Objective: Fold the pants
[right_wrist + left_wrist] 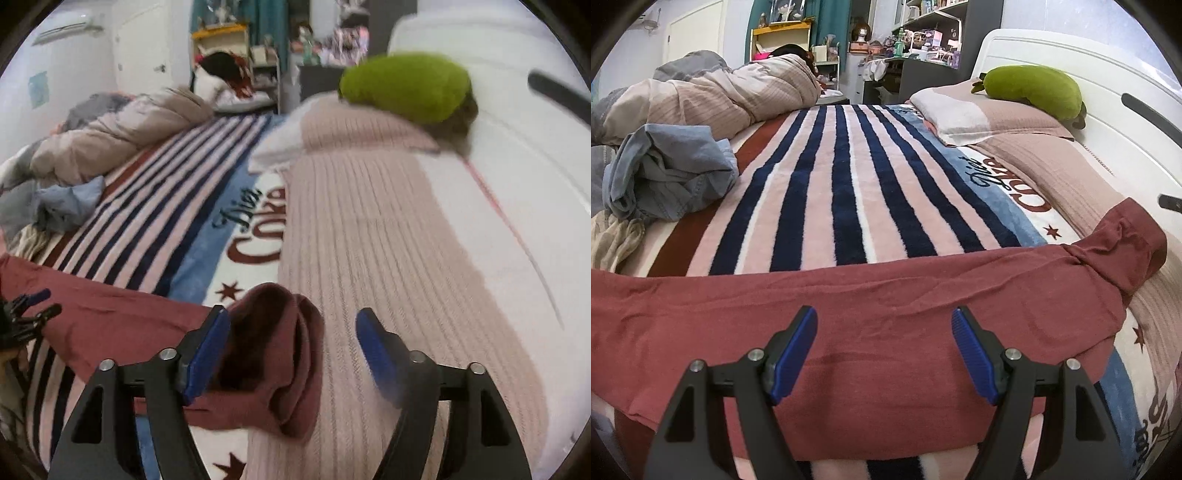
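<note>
so, maroon pants laid out long across the near edge of the bed, both grippers empty

left wrist: left gripper (884, 354) hangs wide open over the pants (871, 306), holding nothing; thin, limp fabric, probably light, so i'd pinch a hem or the waistband. near edge is cut off by the fingers. right wrist: blurry, right gripper (291, 354) spread open above the bunched end (273, 343) by the pillow (369, 229), nothing held; can't tell waistband from cuffs.
</note>
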{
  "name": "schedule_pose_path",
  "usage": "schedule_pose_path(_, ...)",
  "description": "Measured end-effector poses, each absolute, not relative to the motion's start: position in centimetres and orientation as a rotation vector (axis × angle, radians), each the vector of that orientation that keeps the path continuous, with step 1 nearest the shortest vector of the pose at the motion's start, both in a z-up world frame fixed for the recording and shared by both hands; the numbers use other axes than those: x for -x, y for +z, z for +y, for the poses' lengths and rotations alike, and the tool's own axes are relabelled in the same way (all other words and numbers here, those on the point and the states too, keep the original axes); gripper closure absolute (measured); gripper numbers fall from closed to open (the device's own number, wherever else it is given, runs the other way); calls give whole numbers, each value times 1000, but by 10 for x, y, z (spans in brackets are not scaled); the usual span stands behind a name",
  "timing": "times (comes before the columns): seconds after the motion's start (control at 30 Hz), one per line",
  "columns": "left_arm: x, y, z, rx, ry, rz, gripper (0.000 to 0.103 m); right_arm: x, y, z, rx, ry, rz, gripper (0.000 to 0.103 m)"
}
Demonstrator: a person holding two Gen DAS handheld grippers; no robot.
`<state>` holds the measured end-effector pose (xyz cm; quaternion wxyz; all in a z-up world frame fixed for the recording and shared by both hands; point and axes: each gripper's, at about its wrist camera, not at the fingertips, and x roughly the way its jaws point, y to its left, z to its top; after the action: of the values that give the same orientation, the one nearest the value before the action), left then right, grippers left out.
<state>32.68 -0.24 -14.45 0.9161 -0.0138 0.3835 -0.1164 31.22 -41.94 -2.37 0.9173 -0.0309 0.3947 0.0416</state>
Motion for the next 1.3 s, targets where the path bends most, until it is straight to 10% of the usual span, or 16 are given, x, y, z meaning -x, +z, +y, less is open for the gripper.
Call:
schedule_pose_path(0.2,-327,-143,0,45,-239,787,31,-287,-58,-377,204,125,869,25)
schedule_pose_path(0.27,-326,-143,1,43,-238,783,31,-294,-75,-377,255,69,866,42)
schedule_pose_path(0.33,-326,-142,1,41,-234,780,31,-304,-85,-392,211,21,881,86)
schedule_pose_path(0.73,-325,-134,15,39,-180,761,31,-287,-75,-452,59,-151,802,48)
schedule_pose_path(1.3,-250,-142,164,431,161,823,23,-270,-93,-420,-205,-3,808,35)
